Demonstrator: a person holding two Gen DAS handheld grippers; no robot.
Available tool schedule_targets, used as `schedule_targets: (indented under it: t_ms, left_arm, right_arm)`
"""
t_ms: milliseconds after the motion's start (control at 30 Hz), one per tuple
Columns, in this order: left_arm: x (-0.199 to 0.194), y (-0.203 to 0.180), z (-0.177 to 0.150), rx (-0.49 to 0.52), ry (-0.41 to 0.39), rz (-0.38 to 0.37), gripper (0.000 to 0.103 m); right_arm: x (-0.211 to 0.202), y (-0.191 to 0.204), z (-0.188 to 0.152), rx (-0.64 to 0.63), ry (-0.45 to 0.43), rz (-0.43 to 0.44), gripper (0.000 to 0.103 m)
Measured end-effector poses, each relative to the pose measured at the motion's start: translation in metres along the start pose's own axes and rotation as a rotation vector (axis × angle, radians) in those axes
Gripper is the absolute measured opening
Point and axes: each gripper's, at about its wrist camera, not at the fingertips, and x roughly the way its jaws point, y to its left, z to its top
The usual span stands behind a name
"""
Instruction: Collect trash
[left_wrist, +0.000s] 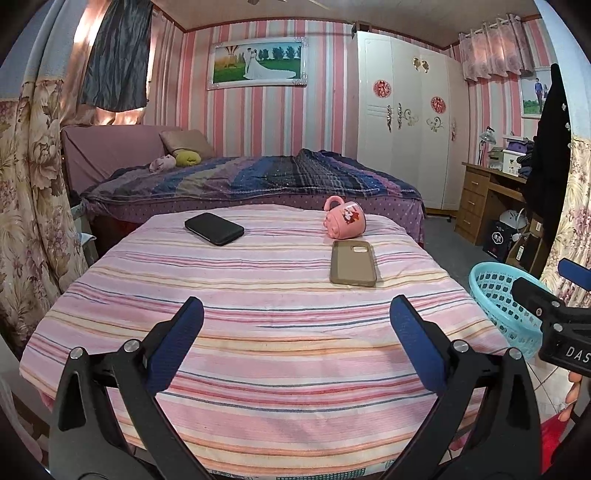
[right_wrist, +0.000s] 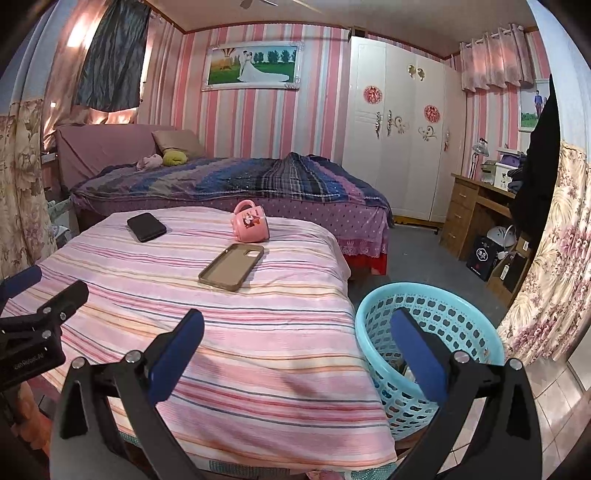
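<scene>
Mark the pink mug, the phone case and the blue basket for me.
pink mug (left_wrist: 345, 220), left wrist view, on its side wall.
phone case (right_wrist: 231, 266), right wrist view, on its inner face.
blue basket (right_wrist: 448, 308), right wrist view, on its far wall.

Upright light-blue perforated basket (right_wrist: 428, 332) beside the table, contents perhaps trash.

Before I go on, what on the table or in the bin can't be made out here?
- Blue basket contents: right wrist view, mostly hidden by its wall and a finger.
- Basket: left wrist view, cut off by the right gripper.
- Pink mug lies on its side, opening facing away; inside unseen in both views.
</scene>
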Motion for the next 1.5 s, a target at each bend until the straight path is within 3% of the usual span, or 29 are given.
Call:
schedule_targets:
  t_ms: [1500]
  left_arm:
    - [0.0035, 0.0069, 0.0029, -0.026, 0.013, 0.008, 0.097]
  right_arm:
    - [-0.0003, 0.0, 0.0003, 0.006, -0.02, -0.009, 0.099]
